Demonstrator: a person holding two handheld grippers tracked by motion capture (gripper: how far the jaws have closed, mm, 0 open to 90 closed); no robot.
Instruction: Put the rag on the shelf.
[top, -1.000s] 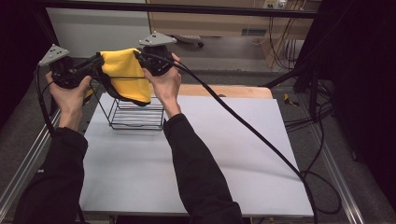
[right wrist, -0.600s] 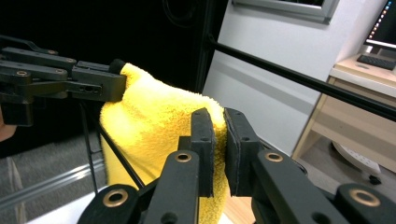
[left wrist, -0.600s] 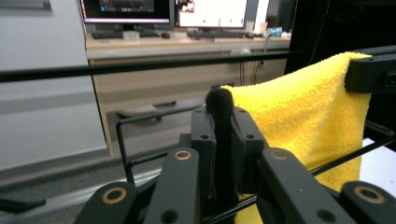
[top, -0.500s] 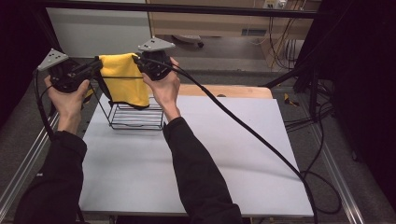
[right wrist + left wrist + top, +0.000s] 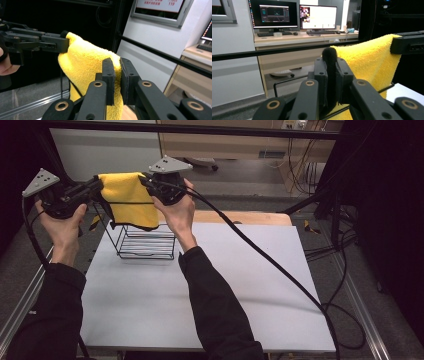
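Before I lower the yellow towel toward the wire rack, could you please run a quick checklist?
1. Left gripper shut on the towel corner: ok.
2. Right gripper shut on the other corner: ok.
3. Top edge stretched between grippers: ok.
4. Towel hangs over the wire rack: ok; whether its hem touches the wires: cannot tell.
5. Rack upright on the table: ok.
6. Right cable away from the rack: ok.

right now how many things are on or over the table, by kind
yellow cloth: 1
black wire rack: 1
claws, left claw and right claw, each gripping a top corner of the cloth: 2
total: 4
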